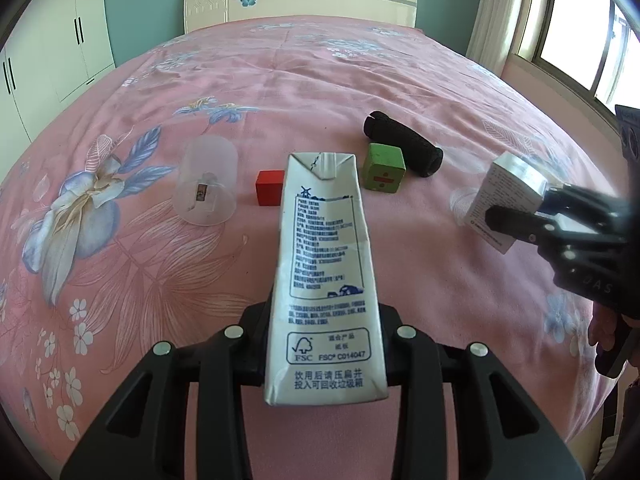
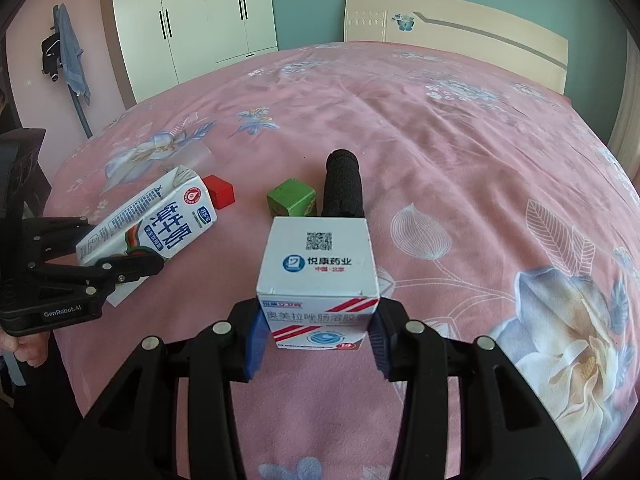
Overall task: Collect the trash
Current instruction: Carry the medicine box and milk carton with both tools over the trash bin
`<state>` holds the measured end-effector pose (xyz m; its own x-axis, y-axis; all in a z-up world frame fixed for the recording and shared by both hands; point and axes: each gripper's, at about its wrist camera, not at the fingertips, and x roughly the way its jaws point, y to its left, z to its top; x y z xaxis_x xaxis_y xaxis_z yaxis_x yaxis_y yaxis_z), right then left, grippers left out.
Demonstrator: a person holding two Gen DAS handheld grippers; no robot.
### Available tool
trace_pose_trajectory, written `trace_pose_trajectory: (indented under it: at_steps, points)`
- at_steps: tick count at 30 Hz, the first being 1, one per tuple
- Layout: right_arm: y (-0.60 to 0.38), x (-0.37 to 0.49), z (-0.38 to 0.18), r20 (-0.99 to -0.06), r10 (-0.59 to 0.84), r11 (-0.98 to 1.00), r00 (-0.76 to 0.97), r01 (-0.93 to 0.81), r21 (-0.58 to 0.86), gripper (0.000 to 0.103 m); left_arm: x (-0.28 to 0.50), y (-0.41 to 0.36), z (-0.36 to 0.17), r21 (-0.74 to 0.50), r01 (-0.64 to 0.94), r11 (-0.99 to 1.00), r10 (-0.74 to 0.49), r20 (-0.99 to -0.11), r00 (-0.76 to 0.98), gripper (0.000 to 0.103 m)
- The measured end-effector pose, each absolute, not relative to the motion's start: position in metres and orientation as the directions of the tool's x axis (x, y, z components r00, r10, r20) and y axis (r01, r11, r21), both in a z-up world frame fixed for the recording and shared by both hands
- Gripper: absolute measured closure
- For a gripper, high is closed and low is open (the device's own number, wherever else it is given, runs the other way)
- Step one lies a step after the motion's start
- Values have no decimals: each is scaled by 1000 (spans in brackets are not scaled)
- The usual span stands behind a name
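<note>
My left gripper (image 1: 326, 344) is shut on a white milk carton (image 1: 324, 264) with blue print, which sticks out forward over the pink bedspread. The same carton (image 2: 152, 220) shows at the left of the right wrist view, held by the left gripper (image 2: 120, 264). My right gripper (image 2: 318, 340) is shut on a white medicine box (image 2: 318, 276) with red stripes, its blue pads pressed on both sides. That box (image 1: 506, 196) shows at the right of the left wrist view, clamped by the right gripper (image 1: 520, 220).
On the bedspread (image 1: 280, 80) lie a clear plastic cup (image 1: 206, 184) on its side, a red block (image 1: 269, 193), a green cube (image 1: 384, 168) and a black roll (image 1: 404, 148). A headboard (image 1: 300, 4) stands at the far end, a wardrobe (image 2: 192, 20) to the left.
</note>
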<state>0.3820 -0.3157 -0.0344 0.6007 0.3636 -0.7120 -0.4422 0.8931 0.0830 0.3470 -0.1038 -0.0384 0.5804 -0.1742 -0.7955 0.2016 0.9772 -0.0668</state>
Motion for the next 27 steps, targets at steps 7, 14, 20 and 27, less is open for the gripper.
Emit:
trace_pose_trajectory:
  at_steps: [7,14,20,27]
  points:
    - [-326,357,-27,-707,363,894,607,-440,82,59,332,-90,-26,-67,242,968,-201,-785,586,65]
    - [-323,318,-17,-699,386,880,603,-468,82,59,304,-76,-19,-50,281,958,-214,-778,591,65]
    - [-312,277,-5,-687,401,863,606,-501,62,59,275,-65,-10,-40,297,954,-220,-768,602,65]
    - [-292,222,21,-665,427,828,612,-560,16,59,235,-56,3,-22,341,940,-242,-748,618,65]
